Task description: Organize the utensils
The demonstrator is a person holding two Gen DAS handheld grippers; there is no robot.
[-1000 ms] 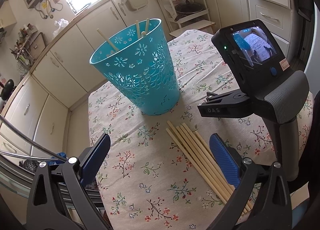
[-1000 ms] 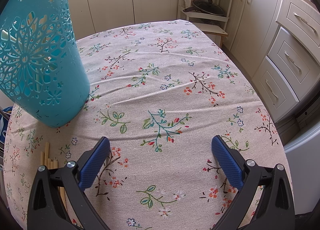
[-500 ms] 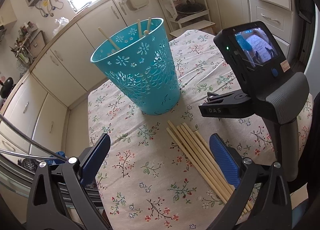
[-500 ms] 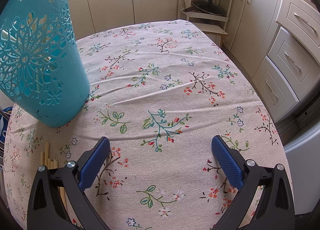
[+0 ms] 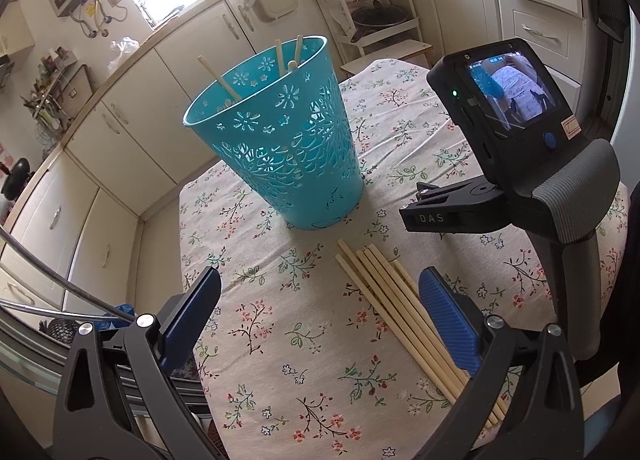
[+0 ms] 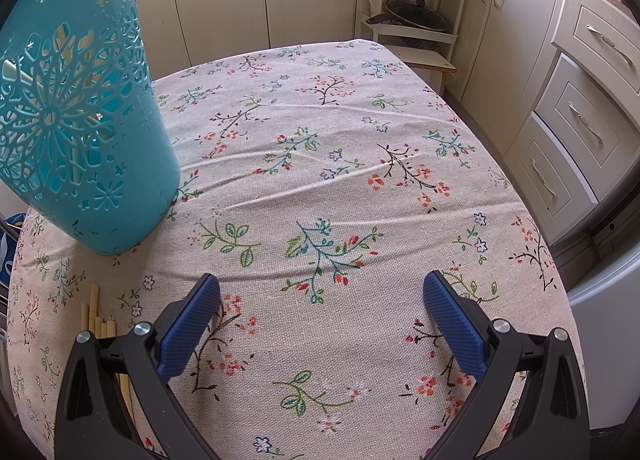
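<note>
A teal perforated basket [image 5: 284,135] stands on the floral tablecloth [image 5: 320,360] with three wooden chopsticks [image 5: 280,55] leaning inside. A bundle of several wooden chopsticks [image 5: 396,308] lies on the cloth in front of it. My left gripper [image 5: 320,316] is open and empty, above the cloth, its right finger over the bundle. My right gripper [image 6: 320,316] is open and empty over bare cloth; the basket [image 6: 76,119] is at its left and the chopstick ends [image 6: 96,316] at its lower left. Its body [image 5: 520,139] shows at right in the left wrist view.
Cream kitchen cabinets [image 6: 580,99] surround the table. A white shelf rack [image 6: 416,19] with a lidded pan stands beyond the table's far edge. The table's left edge [image 5: 184,260] drops to the floor.
The left wrist view has shifted slightly, so the basket sits a little higher and further right. The right gripper has not moved. Both stay open.
</note>
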